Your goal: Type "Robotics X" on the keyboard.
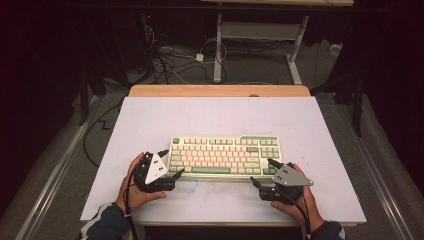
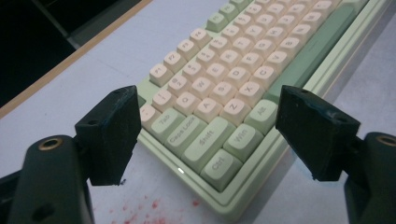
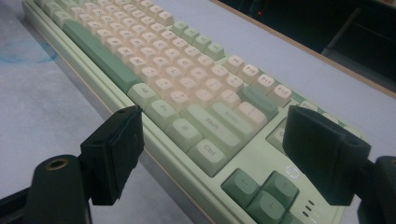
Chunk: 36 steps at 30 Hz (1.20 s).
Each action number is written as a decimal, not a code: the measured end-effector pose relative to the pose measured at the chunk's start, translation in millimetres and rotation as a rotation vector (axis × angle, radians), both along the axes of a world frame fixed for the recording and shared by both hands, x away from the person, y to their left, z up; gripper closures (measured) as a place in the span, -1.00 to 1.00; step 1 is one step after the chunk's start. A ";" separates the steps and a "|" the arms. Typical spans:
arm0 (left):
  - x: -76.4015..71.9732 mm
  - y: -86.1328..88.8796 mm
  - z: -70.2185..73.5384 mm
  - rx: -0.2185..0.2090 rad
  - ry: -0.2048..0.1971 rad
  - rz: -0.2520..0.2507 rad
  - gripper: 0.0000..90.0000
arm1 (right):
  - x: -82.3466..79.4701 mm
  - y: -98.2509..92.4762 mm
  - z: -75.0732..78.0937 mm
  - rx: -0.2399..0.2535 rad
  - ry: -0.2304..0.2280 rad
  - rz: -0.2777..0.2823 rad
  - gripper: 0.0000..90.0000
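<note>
Green keyboard [image 1: 224,156] lies between left gripper [image 1: 170,176] and right gripper [image 1: 261,176].

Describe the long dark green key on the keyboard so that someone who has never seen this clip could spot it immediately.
Start at the white table and find the pale green keyboard lying near its front edge between the two hand-held grippers. Look along the row of keys nearest the person: the space bar sits in its middle. It is far longer than any other key and a darker green than the pink letter keys behind it.

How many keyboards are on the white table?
1. The keyboard lies at the table's near middle, between the left gripper and right gripper.
</note>
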<state>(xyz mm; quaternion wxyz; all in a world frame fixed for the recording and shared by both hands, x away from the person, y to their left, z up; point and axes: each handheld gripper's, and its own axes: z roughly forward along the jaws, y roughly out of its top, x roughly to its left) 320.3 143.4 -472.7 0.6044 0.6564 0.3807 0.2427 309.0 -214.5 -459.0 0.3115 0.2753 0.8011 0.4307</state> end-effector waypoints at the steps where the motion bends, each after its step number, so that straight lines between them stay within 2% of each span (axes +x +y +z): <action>1: -1.2 0.7 -0.8 0.004 0.003 0.002 -0.53 | 0.2 0.0 -0.1 -0.002 0.002 -0.001 -0.52; 2: -3.3 1.5 -2.0 0.013 0.005 0.004 -0.52 | 0.3 0.2 -0.2 -0.002 0.001 -0.002 -0.52; 5: -5.8 2.5 -4.9 0.024 0.023 0.017 -0.33 | 0.3 0.3 -0.2 0.000 0.003 -0.002 -0.52; 7: -4.9 4.1 -6.9 0.037 0.041 0.026 -0.03 | 0.4 0.4 -0.1 0.000 0.002 0.000 -0.52; 8: -3.8 4.8 -6.8 0.033 0.057 0.023 0.11 | 0.3 0.6 -0.1 -0.001 0.002 0.000 -0.52; 11: -2.6 7.6 -3.2 0.011 0.073 0.004 0.56 | -0.3 1.0 0.3 -0.004 0.000 0.001 -0.52; 14: -0.7 9.2 -0.7 0.004 0.089 0.002 0.82 | -0.2 0.9 0.3 -0.005 -0.001 0.002 -0.52; 16: 0.8 9.7 -0.4 0.016 0.093 0.006 0.92 | 0.6 0.9 -0.3 -0.004 0.002 0.002 -0.52; 19: 4.0 9.7 3.1 0.005 0.105 0.000 0.94 | 0.7 1.5 -0.6 -0.009 0.001 0.004 -0.52; 22: 7.9 9.7 9.1 -0.031 0.128 -0.012 0.94 | 1.0 1.9 -0.5 -0.009 0.002 0.006 -0.52; 24: 12.2 9.1 14.5 -0.074 0.155 -0.023 0.94 | 0.9 2.2 -0.8 -0.009 0.005 0.005 -0.52; 25: 14.5 7.3 16.1 -0.078 0.163 -0.024 0.94 | 1.0 2.4 -1.0 -0.012 0.005 0.006 -0.52; 32: 28.6 -15.0 17.0 -0.038 0.203 -0.046 0.93 | 1.9 3.4 -2.0 -0.016 0.012 0.007 -0.52; 36: 35.4 -29.0 13.7 0.009 0.197 -0.054 0.93 | 2.2 3.9 -3.1 -0.020 0.018 0.004 -0.52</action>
